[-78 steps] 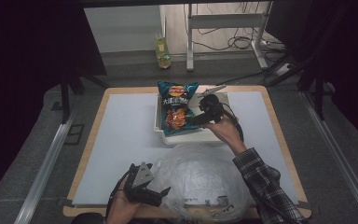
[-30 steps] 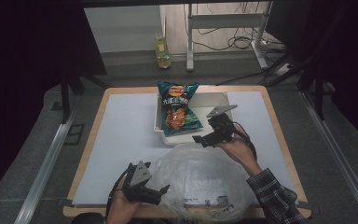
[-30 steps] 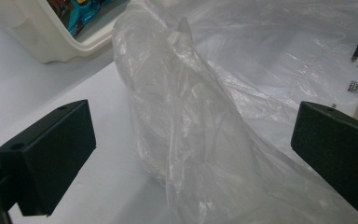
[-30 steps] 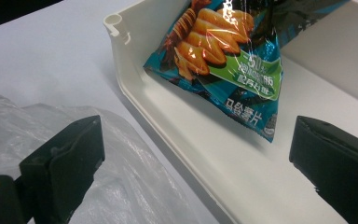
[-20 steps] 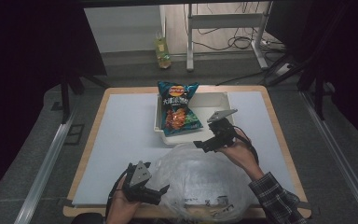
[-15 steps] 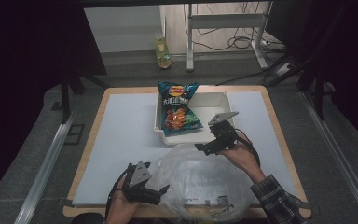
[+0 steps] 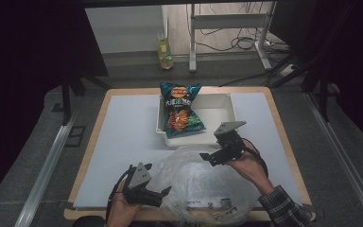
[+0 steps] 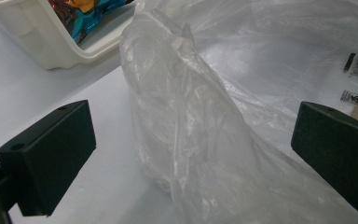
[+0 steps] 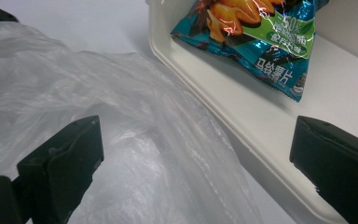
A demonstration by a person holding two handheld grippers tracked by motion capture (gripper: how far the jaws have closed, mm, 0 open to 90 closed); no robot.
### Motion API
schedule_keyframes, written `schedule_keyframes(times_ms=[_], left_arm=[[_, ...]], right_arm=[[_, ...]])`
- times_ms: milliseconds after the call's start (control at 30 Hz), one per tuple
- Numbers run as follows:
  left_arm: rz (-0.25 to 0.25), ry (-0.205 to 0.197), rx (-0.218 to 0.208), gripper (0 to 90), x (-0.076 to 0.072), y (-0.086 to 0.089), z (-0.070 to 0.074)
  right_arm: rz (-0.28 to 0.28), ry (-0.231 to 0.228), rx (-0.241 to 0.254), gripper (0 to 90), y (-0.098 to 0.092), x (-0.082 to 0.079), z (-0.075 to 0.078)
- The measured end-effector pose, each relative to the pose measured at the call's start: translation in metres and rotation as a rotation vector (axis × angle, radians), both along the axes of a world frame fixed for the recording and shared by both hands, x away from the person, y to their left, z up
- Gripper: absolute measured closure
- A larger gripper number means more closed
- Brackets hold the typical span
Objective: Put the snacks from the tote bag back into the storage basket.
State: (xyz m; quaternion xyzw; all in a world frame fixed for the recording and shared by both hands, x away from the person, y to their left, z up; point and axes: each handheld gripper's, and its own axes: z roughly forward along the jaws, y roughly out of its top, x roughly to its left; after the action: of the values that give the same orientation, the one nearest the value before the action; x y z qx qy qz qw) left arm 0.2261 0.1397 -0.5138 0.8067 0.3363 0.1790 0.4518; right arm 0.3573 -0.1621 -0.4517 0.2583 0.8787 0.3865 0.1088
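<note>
Two tools are seen over the desk (image 7: 123, 127), which is covered by a pale sheet. A large crumpled clear plastic bag (image 7: 208, 189) lies on the near middle of the desk, between the two hands. The left tool (image 7: 158, 195) is held at the bag's near left edge, released; in the left gripper view a raised fold of the clear film (image 8: 186, 116) stands in the wide gap between the jaws, and neither pad is seen pressing it. The right tool (image 7: 209, 158) is held at the bag's far right edge, just short of the white rectangular plastic bin (image 7: 227, 101). It too is released: in the right gripper view the jaws stand wide apart, with the bag's film (image 9: 121, 140) under the left jaw and the bin's rim (image 9: 200, 98) crossing the gap. Whether the film is touched there cannot be told. A teal crisp packet with printed lettering (image 7: 182, 111) is seen leaning in the bin's left part, its top over the far rim. Printed labels are visible through the bag near its front edge.
</note>
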Motion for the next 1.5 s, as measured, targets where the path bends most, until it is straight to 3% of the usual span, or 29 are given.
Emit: schedule_keyframes(times_ms=[133,267,500,633,800,1233,1500], left_arm=[[-0.019,-0.002,-0.012,0.0,0.0,0.001,0.0],[-0.027,-0.032,0.01,0.0,-0.002,0.0,0.001],[-0.032,-0.022,-0.019,0.0,-0.001,0.002,0.001],[-0.031,0.001,-0.011,0.0,0.0,0.002,0.0],[-0.029,0.022,-0.003,0.0,0.001,0.001,-0.001],[-0.038,0.044,0.015,0.0,0.001,-0.002,-0.003],[-0.034,0.05,0.017,0.0,0.001,-0.003,-0.003]], right_arm=[[-0.002,-0.003,0.013,2.8,-0.007,-0.009,0.002],[-0.01,-0.007,0.009,2.7,-0.015,-0.019,0.001],[-0.018,-0.02,0.02,2.7,-0.026,-0.034,0.001],[-0.018,-0.039,0.025,2.8,-0.031,-0.042,-0.002],[-0.031,-0.058,-0.006,2.9,-0.038,-0.05,-0.01],[-0.061,-0.03,0.007,2.7,-0.063,-0.068,-0.025],[-0.094,0.008,-0.022,2.7,-0.077,-0.072,-0.038]])
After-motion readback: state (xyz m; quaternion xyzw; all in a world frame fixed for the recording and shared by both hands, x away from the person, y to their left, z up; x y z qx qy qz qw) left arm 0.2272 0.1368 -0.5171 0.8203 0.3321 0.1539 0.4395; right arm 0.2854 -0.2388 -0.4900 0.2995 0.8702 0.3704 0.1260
